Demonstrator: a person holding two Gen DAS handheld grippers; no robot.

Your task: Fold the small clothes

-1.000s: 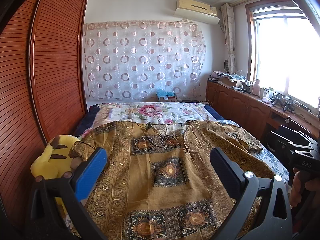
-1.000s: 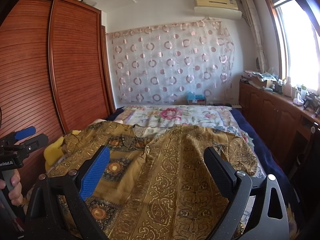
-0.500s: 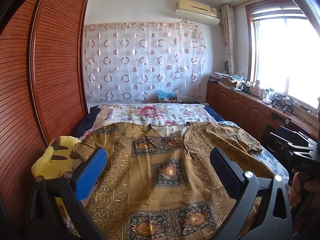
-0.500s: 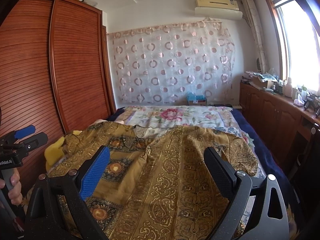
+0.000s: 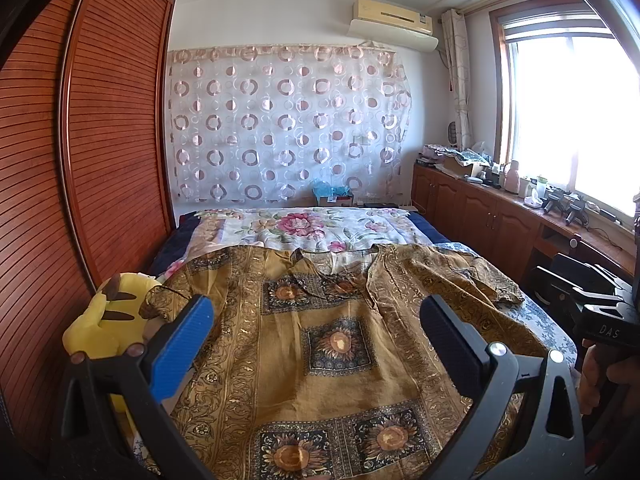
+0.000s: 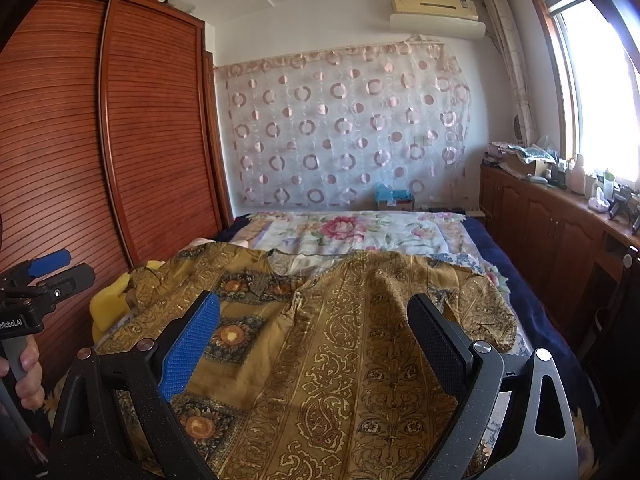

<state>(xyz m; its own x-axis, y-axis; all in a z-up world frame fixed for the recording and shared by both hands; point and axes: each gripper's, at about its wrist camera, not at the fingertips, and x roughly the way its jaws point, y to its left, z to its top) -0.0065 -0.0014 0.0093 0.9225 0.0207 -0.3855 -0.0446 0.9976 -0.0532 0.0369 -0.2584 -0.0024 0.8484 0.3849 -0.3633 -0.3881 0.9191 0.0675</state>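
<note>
Risk: shirt (image 5: 336, 344) layers could be bunched if pinched unevenly; left gripper (image 5: 316, 344) and right gripper (image 6: 316, 344) fingers held released.

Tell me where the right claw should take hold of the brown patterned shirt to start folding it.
Probably the right sleeve of the brown patterned shirt. It lies spread flat on the bed with its cuff edge free toward the window side, so the open right claw could come in low from that side and pinch the edge.

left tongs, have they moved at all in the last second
No. The open left tongs frame the brown shirt and yellow plush as before, and the wardrobe edge lines up unchanged.
</note>
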